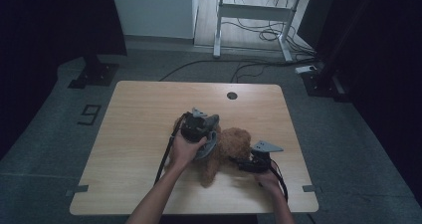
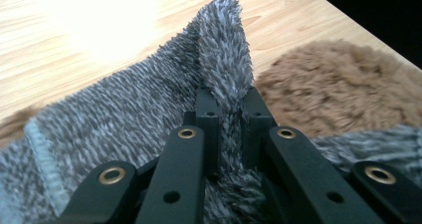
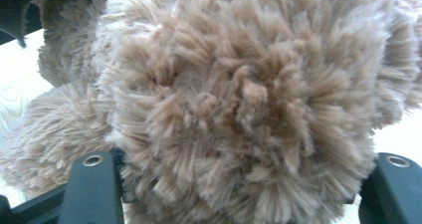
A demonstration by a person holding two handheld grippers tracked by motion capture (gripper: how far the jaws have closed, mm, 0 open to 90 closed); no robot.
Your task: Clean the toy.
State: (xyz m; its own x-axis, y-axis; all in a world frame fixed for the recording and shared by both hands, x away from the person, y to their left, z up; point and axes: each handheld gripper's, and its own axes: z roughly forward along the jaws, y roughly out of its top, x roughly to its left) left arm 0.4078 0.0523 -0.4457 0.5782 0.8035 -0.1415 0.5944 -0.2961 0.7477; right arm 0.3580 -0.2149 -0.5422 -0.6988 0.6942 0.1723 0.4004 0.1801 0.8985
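Brown plush toy [image 1: 230,149] lies near the table's [image 1: 139,114] front edge, right of centre: soft, light, best pinched by its fur. The right gripper [image 1: 249,163] brackets it, jaws spread wide. Farther in, the left gripper [image 2: 226,119] pinches a fold of grey fuzzy garment [image 2: 124,114] draped on the toy.

We see a tan-brown plush toy [image 1: 234,145] with shaggy fur, a fuzzy cloth [image 2: 149,114] flecked grey and white, black jaws on each hand-held gripper, and a pale wood-grain counter [image 1: 139,124].
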